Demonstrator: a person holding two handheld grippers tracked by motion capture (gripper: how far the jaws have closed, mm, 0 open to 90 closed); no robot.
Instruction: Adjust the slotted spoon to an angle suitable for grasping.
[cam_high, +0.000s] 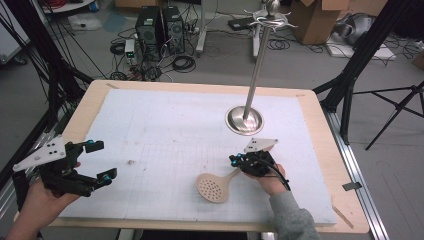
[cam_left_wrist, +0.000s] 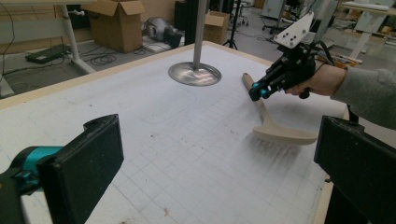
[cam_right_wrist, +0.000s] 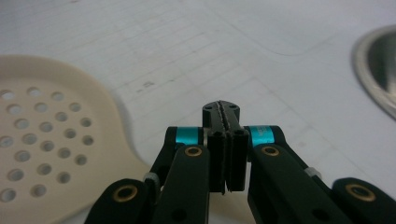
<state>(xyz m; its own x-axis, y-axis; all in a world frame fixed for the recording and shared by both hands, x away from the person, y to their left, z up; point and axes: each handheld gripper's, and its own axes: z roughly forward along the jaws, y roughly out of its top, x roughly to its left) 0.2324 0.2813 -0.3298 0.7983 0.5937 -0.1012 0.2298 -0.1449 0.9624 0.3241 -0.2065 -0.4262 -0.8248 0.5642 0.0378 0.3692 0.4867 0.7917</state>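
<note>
Near the right tongs — shut, pinching nothing — lies a beige perforated skimmer; left tongs gape empty.

The high view looks forward and down over the whole table, while both gripper views sit low and close, sharing the slotted spoon and the stand's base.

readable text: none | labels, brands, numbers, signs: none legible on any surface | table mat: faint printed grid lines, no figures | cardboard boxes: plain faces, no print legible
</note>
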